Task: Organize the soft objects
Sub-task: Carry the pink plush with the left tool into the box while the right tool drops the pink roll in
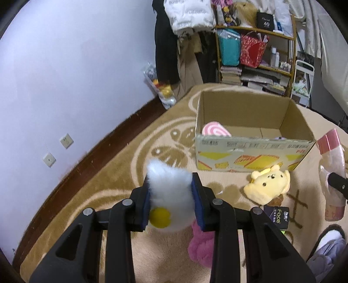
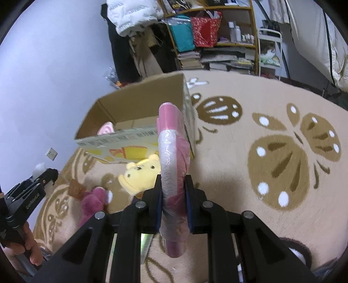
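My left gripper [image 1: 171, 191] is shut on a white fluffy plush with a yellow spot [image 1: 169, 191], held above the rug. My right gripper [image 2: 174, 191] is shut on a pink soft item wrapped in clear plastic [image 2: 173, 152], which stands up between the pads; the same pink wrapped item [image 1: 331, 165] shows at the right edge of the left wrist view. An open cardboard box [image 1: 250, 122] [image 2: 134, 113] stands ahead on the rug, with a pink-and-white swirl plush [image 1: 214, 129] inside. A yellow bear plush [image 1: 268, 185] [image 2: 141, 174] and a pink plush [image 1: 200, 248] [image 2: 93, 202] lie in front of it.
A beige rug with brown butterfly patterns [image 2: 278, 165] covers the floor. A wooden shelf [image 1: 256, 48] with bags, books and bottles stands behind the box, next to hanging clothes [image 1: 187, 19]. A black "Face" packet [image 1: 276, 217] lies by the bear. The white wall [image 1: 65, 76] runs along the left.
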{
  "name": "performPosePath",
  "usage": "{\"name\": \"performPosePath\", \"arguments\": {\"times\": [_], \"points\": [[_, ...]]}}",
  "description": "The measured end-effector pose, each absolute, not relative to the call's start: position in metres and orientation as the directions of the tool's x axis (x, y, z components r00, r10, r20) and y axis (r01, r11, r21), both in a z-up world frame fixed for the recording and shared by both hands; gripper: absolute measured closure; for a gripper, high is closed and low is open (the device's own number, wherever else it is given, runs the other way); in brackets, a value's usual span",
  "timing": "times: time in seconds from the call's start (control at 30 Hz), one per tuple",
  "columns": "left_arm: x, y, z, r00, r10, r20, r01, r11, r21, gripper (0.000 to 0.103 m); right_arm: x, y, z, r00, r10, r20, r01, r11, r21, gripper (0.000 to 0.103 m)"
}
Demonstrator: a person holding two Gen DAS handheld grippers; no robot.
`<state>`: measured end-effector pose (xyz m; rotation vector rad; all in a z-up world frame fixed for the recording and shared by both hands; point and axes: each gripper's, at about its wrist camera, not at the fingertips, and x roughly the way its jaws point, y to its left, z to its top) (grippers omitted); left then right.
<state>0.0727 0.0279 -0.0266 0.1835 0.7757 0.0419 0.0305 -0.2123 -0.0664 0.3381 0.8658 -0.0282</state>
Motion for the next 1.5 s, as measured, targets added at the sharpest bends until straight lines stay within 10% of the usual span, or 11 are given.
{"name": "performPosePath", "arguments": {"times": [1.5], "points": [[0.156, -0.011, 0.004, 0.843, 0.024, -0.538, 0.091, 0.978, 0.186, 0.071, 0.123, -0.194, -0.03, 0.788, 0.19, -0.586, -0.03, 0.962, 0.271, 0.084]]}}
